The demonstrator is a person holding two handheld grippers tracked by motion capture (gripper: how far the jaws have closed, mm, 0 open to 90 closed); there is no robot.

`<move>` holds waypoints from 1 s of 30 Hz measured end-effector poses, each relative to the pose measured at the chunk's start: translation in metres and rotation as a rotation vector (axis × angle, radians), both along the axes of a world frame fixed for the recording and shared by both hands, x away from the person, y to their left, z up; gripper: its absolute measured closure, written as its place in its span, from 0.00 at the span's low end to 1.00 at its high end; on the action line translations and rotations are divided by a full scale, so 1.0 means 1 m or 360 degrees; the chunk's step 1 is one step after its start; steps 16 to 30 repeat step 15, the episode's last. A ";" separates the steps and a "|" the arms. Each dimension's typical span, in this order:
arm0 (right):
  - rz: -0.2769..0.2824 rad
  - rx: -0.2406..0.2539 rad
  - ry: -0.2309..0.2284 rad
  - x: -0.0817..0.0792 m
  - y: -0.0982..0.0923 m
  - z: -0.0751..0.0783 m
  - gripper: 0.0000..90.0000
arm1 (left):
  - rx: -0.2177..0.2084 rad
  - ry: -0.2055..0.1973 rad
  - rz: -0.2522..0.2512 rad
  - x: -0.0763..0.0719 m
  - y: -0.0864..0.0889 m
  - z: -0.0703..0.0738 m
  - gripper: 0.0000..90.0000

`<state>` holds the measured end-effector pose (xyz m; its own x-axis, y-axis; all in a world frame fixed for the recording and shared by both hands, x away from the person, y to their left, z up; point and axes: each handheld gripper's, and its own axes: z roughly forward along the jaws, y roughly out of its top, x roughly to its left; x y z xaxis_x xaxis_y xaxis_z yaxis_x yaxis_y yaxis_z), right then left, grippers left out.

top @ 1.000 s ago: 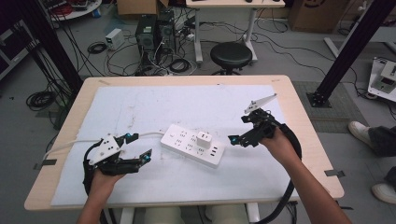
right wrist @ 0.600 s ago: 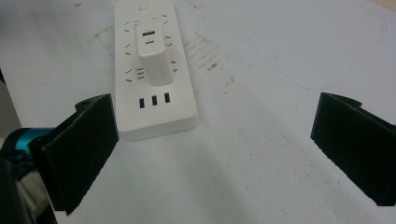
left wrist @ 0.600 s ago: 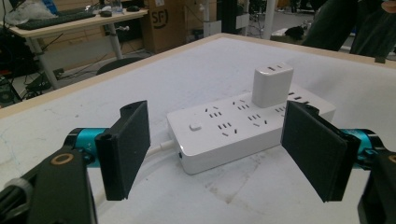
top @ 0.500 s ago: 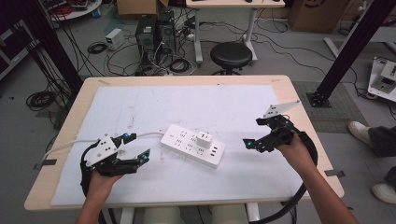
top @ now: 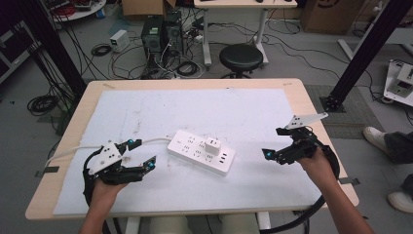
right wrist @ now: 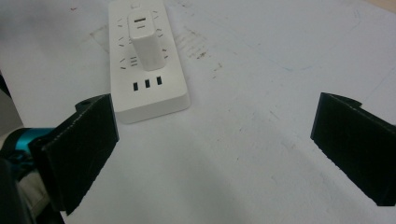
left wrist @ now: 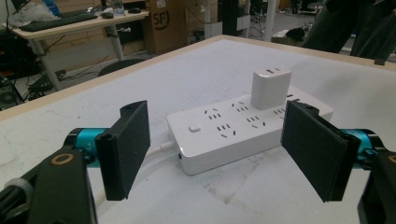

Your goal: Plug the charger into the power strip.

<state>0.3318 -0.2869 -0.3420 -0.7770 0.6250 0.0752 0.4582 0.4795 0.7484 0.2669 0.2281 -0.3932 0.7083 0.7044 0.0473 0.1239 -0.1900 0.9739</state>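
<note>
High view looks down from above; both gripper views sit low, close, sharing the power strip beyond their jaws.

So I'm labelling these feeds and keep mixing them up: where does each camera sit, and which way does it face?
High view: above the person's side, looking forward and down on the table; both forearms and tongs show.
Left gripper view: on the left tongs, looking along open jaws at the power strip.
Right gripper view: on the right tongs, open, looking down at the strip's end.
Shared: all show the strip and its white charger.
</note>
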 end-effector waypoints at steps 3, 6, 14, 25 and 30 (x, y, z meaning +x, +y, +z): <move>-0.0003 0.0002 0.0001 -0.001 -0.001 -0.001 0.01 | -0.0005 0.0002 0.0004 0.000 0.000 0.000 0.27; -0.0004 0.0009 0.0000 -0.001 -0.002 -0.002 0.01 | -0.0001 0.0001 -0.0001 0.000 0.000 0.000 0.27; -0.0013 0.0014 -0.0008 -0.002 -0.005 -0.004 0.01 | 0.0001 -0.0002 -0.0005 0.000 -0.001 0.001 0.27; -0.0013 0.0014 -0.0008 -0.002 -0.005 -0.004 0.01 | -0.0001 -0.0003 -0.0005 0.001 -0.001 0.002 0.27; -0.0013 0.0014 -0.0008 -0.002 -0.005 -0.004 0.01 | -0.0001 -0.0003 -0.0005 0.001 -0.001 0.002 0.27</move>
